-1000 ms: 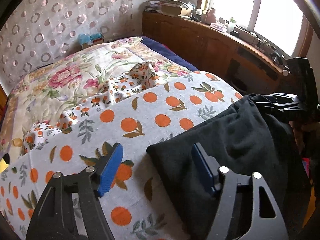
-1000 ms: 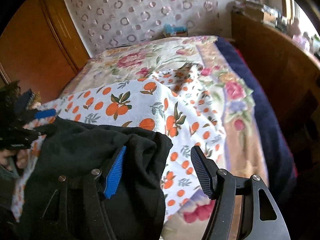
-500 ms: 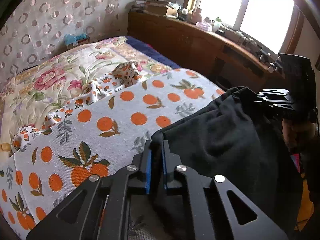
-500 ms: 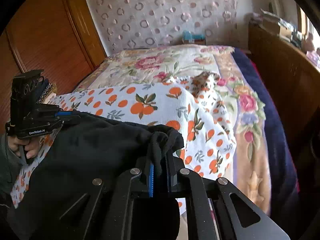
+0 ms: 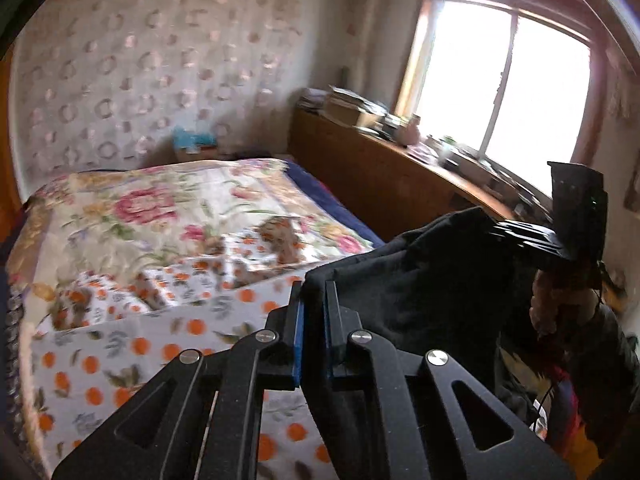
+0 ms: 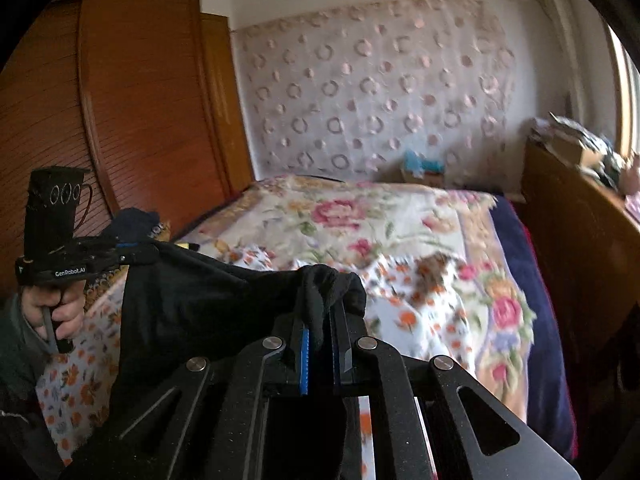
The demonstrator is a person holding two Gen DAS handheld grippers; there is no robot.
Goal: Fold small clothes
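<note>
**Black garment suspended between both grippers, above the bed**

The left gripper is clamped on one corner of the black garment; dark cloth fills the gap between its blue pads. The right gripper is likewise clamped on the opposite corner, with a bunched fold of fabric rising above its fingers. The garment hangs stretched between the two grippers, clear of the orange-print cloth that covers the near part of the bed (floral quilt beyond). In the right wrist view, the person's hand grips the handle of the left gripper. A wooden sideboard stands along the window side; both views are motion-blurred
</note>
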